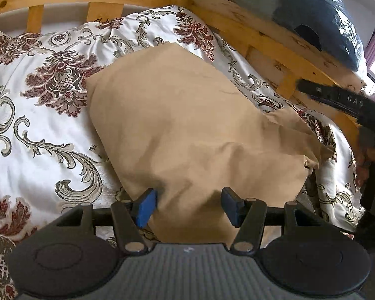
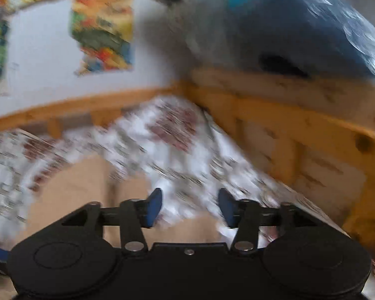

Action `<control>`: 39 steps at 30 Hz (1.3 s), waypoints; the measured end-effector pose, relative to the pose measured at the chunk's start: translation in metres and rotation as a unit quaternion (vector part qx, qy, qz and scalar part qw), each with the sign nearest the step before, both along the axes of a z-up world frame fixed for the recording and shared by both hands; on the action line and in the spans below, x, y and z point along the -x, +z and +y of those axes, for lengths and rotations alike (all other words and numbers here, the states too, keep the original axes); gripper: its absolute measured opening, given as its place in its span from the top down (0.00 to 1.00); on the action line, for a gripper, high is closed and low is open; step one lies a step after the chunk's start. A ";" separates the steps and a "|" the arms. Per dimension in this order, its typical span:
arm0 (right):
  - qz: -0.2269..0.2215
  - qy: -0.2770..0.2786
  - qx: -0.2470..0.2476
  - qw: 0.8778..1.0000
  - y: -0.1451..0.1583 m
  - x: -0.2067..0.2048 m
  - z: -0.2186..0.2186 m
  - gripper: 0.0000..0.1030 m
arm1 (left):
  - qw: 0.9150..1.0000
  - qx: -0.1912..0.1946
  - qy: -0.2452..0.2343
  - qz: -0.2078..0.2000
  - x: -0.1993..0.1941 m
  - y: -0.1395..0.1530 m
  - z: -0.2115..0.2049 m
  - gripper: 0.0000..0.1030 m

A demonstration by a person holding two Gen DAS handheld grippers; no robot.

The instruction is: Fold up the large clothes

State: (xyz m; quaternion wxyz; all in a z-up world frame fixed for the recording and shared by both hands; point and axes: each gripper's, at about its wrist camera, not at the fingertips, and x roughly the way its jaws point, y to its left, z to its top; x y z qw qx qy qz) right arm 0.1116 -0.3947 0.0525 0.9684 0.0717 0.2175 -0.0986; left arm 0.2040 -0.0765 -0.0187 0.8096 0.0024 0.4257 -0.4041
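A tan garment lies folded in a rough block on the floral bedspread. My left gripper is open, its blue pads on either side of the garment's near edge, low over it. My right gripper is open and empty, above the bedspread with the tan garment to its lower left; that view is motion-blurred. The right gripper's black body also shows in the left wrist view at the far right, raised above the garment's crumpled right corner.
A wooden bed frame runs along the back and right of the bed. A blue plastic-wrapped bundle rests on the right rail. Colourful posters hang on the white wall behind.
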 end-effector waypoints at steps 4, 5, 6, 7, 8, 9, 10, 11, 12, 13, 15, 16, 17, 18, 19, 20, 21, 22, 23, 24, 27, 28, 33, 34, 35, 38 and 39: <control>0.089 0.078 -0.067 0.991 -0.031 -0.043 0.020 0.61 | 1.000 0.001 0.000 -0.001 0.003 0.001 0.001 0.40; 0.118 0.079 -0.061 0.988 -0.041 -0.048 0.024 0.88 | 1.000 -0.003 0.000 -0.002 0.004 0.001 0.000 0.40; 0.129 0.082 -0.050 0.987 -0.048 -0.048 0.027 0.88 | 1.000 -0.005 -0.001 -0.006 0.006 0.001 -0.001 0.40; 0.135 0.089 -0.042 0.986 -0.049 -0.045 0.029 0.89 | 1.000 -0.007 -0.003 -0.009 0.007 0.001 -0.001 0.40; 0.139 0.094 -0.034 0.985 -0.048 -0.040 0.031 0.92 | 1.000 -0.008 -0.007 -0.011 0.009 0.001 -0.002 0.40; 0.144 0.095 -0.024 0.985 -0.045 -0.033 0.031 0.94 | 1.000 -0.007 -0.013 -0.013 0.009 0.003 -0.002 0.40; 0.150 0.091 -0.013 0.984 -0.042 -0.026 0.031 0.95 | 1.000 0.001 -0.020 -0.014 0.010 0.007 -0.002 0.39; 0.155 0.085 -0.005 0.984 -0.041 -0.018 0.031 0.98 | 1.000 0.013 -0.021 -0.012 0.009 0.010 -0.002 0.39; 0.163 0.078 0.009 0.983 -0.043 -0.010 0.031 0.99 | 0.999 0.031 -0.016 -0.010 0.008 0.014 0.000 0.39; 0.174 0.068 0.022 0.982 -0.049 -0.006 0.030 1.00 | 0.999 0.052 -0.005 -0.008 0.006 0.016 0.002 0.39; 0.205 0.042 0.032 0.977 -0.072 0.001 0.023 1.00 | 0.998 0.065 0.024 -0.006 0.000 0.016 0.001 0.40; 0.214 0.029 0.044 0.975 -0.082 0.001 0.020 1.00 | 0.998 0.043 0.039 -0.007 -0.004 0.013 -0.005 0.41; 0.203 0.025 0.047 0.978 -0.086 0.002 0.017 1.00 | 0.999 0.019 0.049 -0.010 -0.007 0.008 -0.011 0.41; 0.191 0.020 0.040 0.981 -0.084 0.001 0.015 1.00 | 0.998 0.001 0.054 -0.016 -0.008 0.004 -0.017 0.41; 0.181 0.020 0.035 0.983 -0.080 0.003 0.014 1.00 | 0.998 -0.011 0.056 -0.022 -0.008 -0.001 -0.021 0.40; 0.166 0.017 0.036 0.985 -0.075 0.004 0.015 1.00 | 0.998 -0.017 0.057 -0.026 -0.007 -0.002 -0.023 0.38; 0.144 0.008 0.040 0.989 -0.068 0.008 0.015 1.00 | 0.998 -0.018 0.056 -0.029 -0.005 -0.004 -0.023 0.38; 0.128 0.003 0.038 0.991 -0.063 0.009 0.014 1.00 | 0.998 -0.018 0.052 -0.034 -0.004 -0.005 -0.023 0.38; 0.112 -0.005 0.033 0.993 -0.057 0.012 0.014 0.96 | 0.998 -0.018 0.049 -0.038 -0.003 -0.005 -0.023 0.37; 0.098 -0.010 0.032 0.995 -0.052 0.012 0.014 0.89 | 0.998 -0.018 0.047 -0.039 -0.003 -0.006 -0.022 0.37; 0.054 0.009 0.044 0.998 -0.027 -0.005 0.021 0.82 | 0.998 -0.017 0.049 -0.039 -0.002 -0.007 -0.022 0.35; 0.048 0.033 0.042 0.997 -0.022 -0.015 0.024 0.78 | 0.998 -0.018 0.050 -0.039 -0.002 -0.008 -0.023 0.35; 0.062 0.183 0.049 0.980 -0.030 -0.095 0.051 0.61 | 0.997 -0.028 0.045 -0.051 0.002 -0.008 -0.026 0.32; 0.075 0.201 0.060 0.975 -0.037 -0.110 0.057 0.61 | 0.997 -0.027 0.045 -0.052 0.003 -0.009 -0.025 0.32; 0.095 0.212 0.079 0.970 -0.045 -0.122 0.064 0.61 | 0.997 -0.026 0.045 -0.053 0.003 -0.010 -0.024 0.32; 0.165 0.220 0.068 0.959 -0.074 -0.153 0.065 0.61 | 0.997 -0.030 0.044 -0.057 0.002 -0.014 -0.024 0.32; 0.167 0.215 0.050 0.961 -0.080 -0.155 0.061 0.62 | 0.997 -0.029 0.043 -0.058 0.001 -0.015 -0.024 0.32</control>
